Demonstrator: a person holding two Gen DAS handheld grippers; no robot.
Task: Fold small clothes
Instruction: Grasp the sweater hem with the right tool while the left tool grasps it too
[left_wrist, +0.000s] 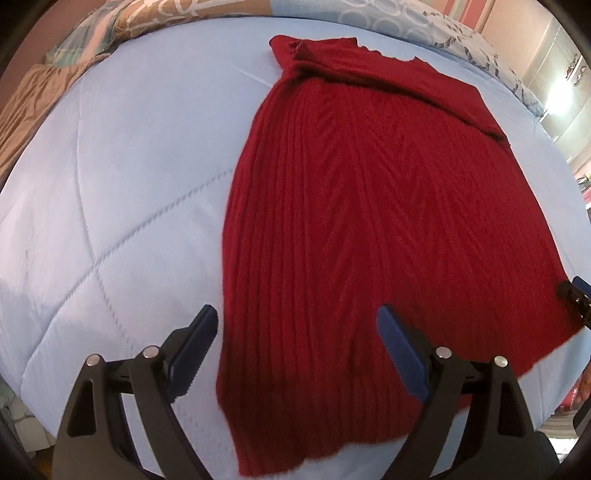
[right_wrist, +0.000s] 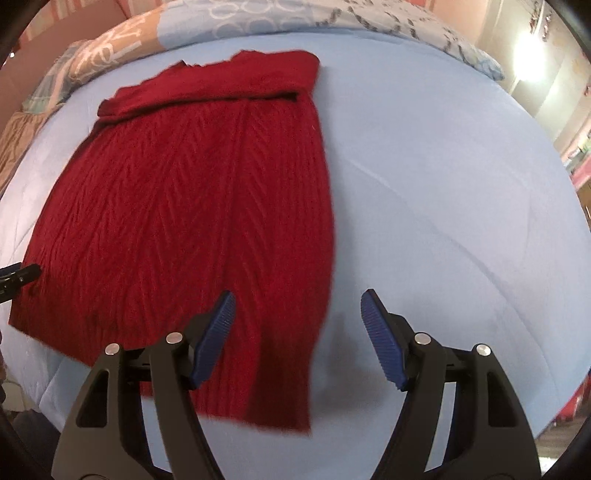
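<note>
Fingers first: the left gripper (left_wrist: 297, 330) hangs with its blue pads spread wide and nothing between them, one pad over the quilt (left_wrist: 110, 192), the other over the knit (left_wrist: 369, 206). The right gripper (right_wrist: 297, 317) is likewise spread and empty, its left pad above the knit's near right corner, its right pad over bare quilt.

Between them the red ribbed knit (right_wrist: 192, 192) lies flat on the pale blue quilt (right_wrist: 443, 192), its near hem close to the bed's edge, each near corner roughly under a gripper. It looks like a soft, fairly thick ribbed weave, so I judge it light to moderate in weight, limp, stretchy along the ribs and not slippery; it should drape and sag rather than keep a line. Nothing about it is fragile, though toothed pads could snag loose loops. The near hem corners seem the natural holds, pinched through all layers, so the near half can be carried over toward the far end.

Farther off, a band of the knit already lies doubled back across the far end, its ragged edge showing. How many layers sit beneath it, and whether sleeves are tucked under, cannot be told. The garment's kind is also unclear.

Beyond, patterned bedding (right_wrist: 122, 48) is cut by the lens rim. Each gripper shows only as a dark sliver in the other's view.
</note>
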